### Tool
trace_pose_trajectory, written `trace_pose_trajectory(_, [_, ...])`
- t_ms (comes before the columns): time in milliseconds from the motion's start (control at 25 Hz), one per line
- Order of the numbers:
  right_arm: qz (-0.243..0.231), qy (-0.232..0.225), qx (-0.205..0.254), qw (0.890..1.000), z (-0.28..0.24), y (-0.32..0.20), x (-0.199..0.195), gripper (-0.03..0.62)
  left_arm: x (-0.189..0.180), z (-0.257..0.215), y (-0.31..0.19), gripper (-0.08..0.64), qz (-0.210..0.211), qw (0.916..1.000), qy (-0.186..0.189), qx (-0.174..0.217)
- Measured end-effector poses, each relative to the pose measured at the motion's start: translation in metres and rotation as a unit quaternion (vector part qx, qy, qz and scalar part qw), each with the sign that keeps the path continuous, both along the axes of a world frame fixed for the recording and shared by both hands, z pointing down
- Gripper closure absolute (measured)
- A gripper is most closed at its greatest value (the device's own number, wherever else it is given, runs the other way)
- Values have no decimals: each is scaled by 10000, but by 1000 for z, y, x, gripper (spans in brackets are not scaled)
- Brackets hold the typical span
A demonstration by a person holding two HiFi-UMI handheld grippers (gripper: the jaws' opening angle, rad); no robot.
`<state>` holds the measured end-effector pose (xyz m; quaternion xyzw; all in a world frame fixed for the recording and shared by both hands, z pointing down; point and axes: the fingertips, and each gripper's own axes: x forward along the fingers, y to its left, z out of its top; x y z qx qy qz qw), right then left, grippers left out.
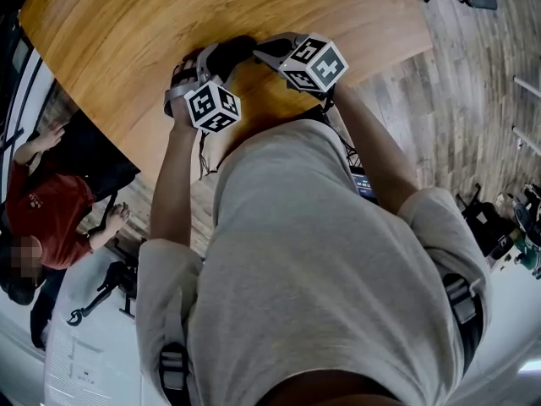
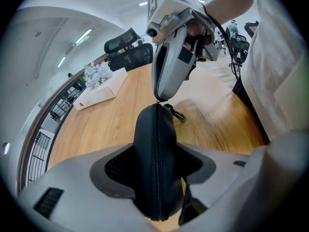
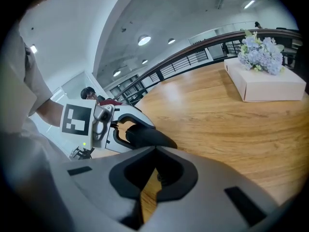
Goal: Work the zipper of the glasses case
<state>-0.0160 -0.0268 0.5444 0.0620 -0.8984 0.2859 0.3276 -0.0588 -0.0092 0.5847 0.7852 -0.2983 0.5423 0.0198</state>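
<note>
The left gripper (image 2: 157,172) has its jaws grasping the black glasses case (image 2: 146,139) over the desk (image 2: 104,127) (zipper (image 2: 158,153) facing up). At 12 o'clock, the right gripper (image 2: 158,99) has its jaws clenched on the zipper's far end.

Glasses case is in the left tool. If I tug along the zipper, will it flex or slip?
Probably stiff: the glasses case holds its rounded shape between the pads of the left tool. It might slide, since its sides look smooth and curved. The right tool meets only its far tip, so tugging could pivot it.
</note>
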Motion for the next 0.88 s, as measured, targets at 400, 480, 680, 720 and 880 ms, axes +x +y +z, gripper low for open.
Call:
trace_pose_trajectory(400, [-8,109,244,9996,-5,0,1,568,8,-1,-4,287,-201,9997,95,-42])
trace_pose_trajectory(480, [72,142,276,9995,-4,-5,5,568,11,-3,-6,287,-255,9995,165,-2])
trace_pose_trajectory(680, [151,245,462,9985,-7,-7,7,568,15,-6,-12,287,-353,9993,76,92])
trace_pose_trajectory(720, [140,255,495,9984,-8,-6,7,568,16,-6,-13,287,-385,9992,56,79])
trace_pose_trajectory(880, [155,275,562,9979,-8,-3,6,568,20,-3,-14,287,-508,9987,82,20])
